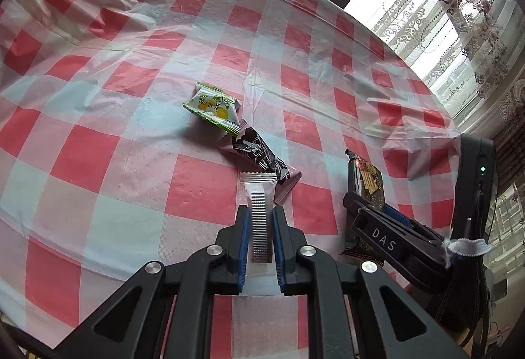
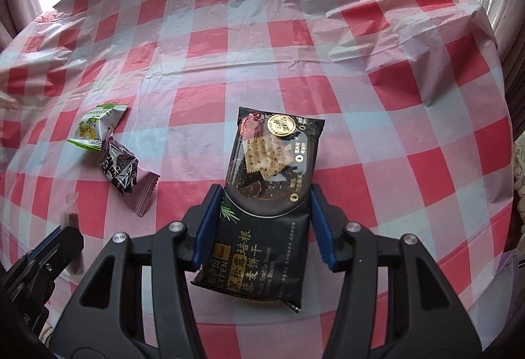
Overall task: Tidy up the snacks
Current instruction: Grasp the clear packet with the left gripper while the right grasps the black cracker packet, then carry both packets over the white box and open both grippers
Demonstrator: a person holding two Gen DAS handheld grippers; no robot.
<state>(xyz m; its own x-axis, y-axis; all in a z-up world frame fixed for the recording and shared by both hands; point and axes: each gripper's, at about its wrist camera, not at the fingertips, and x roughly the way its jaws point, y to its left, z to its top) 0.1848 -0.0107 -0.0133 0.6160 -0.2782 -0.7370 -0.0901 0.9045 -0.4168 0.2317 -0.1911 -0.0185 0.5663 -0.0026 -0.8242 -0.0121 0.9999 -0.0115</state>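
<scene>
Both hand-held grippers hold snack packets above the checked counter (image 1: 98, 136).

The left hand-held gripper (image 1: 261, 218) pinches a silver-seamed clear packet (image 1: 261, 211). Only the right wrist view shows the printed face of the black biscuit pack (image 2: 269, 181) clamped in the right hand-held gripper (image 2: 265, 204). At ten o'clock lie a green packet (image 2: 95, 129) touching a dark mauve packet (image 2: 126, 175).

Both wrist views are aimed low and close across the checkered tablecloth (image 1: 98, 162); the green packet (image 1: 213, 108) is shared.
</scene>
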